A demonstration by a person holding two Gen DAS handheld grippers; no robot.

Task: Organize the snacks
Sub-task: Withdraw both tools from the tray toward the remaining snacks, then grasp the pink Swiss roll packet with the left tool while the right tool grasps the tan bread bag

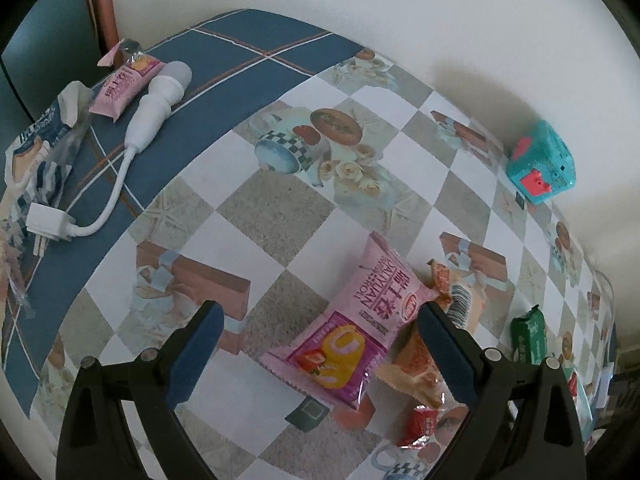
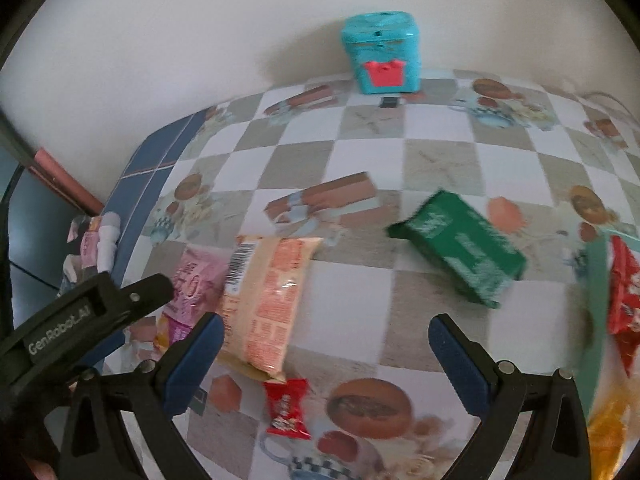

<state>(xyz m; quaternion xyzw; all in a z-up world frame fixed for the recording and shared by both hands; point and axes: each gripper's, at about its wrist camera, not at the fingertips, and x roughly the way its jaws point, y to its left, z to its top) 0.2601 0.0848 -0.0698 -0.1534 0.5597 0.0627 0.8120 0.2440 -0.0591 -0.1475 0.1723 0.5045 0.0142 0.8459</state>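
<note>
A pink Swiss-roll pack [image 1: 352, 328] lies on the checked tablecloth, partly over an orange snack pack [image 1: 416, 364]. My left gripper [image 1: 319, 312] is open and straddles the pink pack, its right finger by the pack's edge. In the right wrist view the orange pack [image 2: 268, 300] lies by the left finger of my open right gripper [image 2: 325, 320], which holds nothing. A small red candy [image 2: 288, 408] sits just below that pack. A green pack [image 2: 460, 248] lies further ahead to the right. The pink pack [image 2: 196, 280] shows to the left.
A teal box [image 2: 382, 52] stands against the wall. A second pink pack [image 1: 128, 84], a white plug and cable [image 1: 156, 108] and a blue-white bag [image 1: 36, 152] lie on the blue cloth at left. Red and yellow packs sit behind a teal rim [image 2: 598, 312] at right.
</note>
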